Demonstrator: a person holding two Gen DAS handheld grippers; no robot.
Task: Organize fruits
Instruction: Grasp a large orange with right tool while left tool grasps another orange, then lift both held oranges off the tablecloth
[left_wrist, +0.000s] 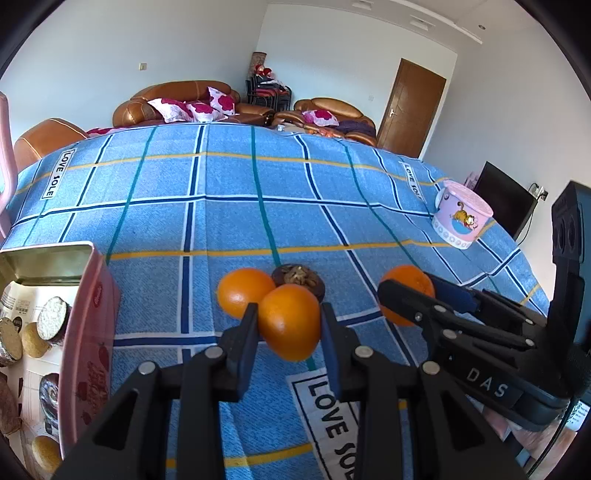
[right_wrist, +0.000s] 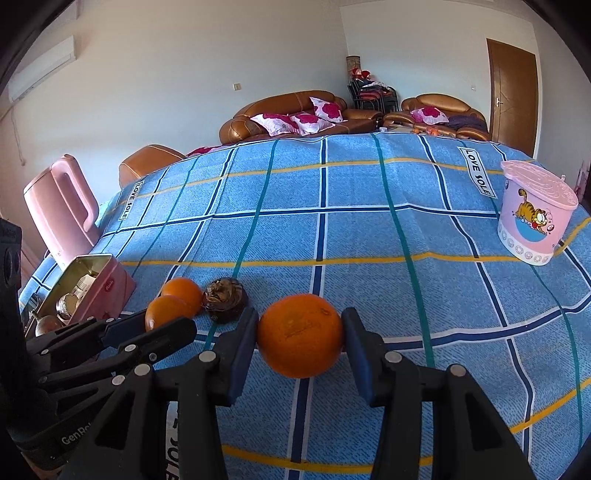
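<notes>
I have both grippers tilted down over the tabletop (right_wrist: 369, 221), the left gripper (left_wrist: 288, 325) with fingers clamped on a small orange (left_wrist: 290, 321) beside another orange (left_wrist: 243, 291) and a dark fruit (left_wrist: 299, 277). The right gripper (right_wrist: 300, 336) grips the big orange (right_wrist: 300, 334), alone to their right. I'd lift both straight up, gently, so the neighbours don't roll.

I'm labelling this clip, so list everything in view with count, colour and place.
oranges: three, orange; two by the mangosteen, one apart at right
mangosteen: one, dark brown, behind the pair
tin: one, pink, open, left edge
lidded tub: one, pink, cartoon cat, far right
jug: one, pink, far left
cloth: one, blue check, covering the table
sofas: brown, behind
left gripper: black, shut on one orange of the pair
right gripper: black, shut on the lone orange
</notes>
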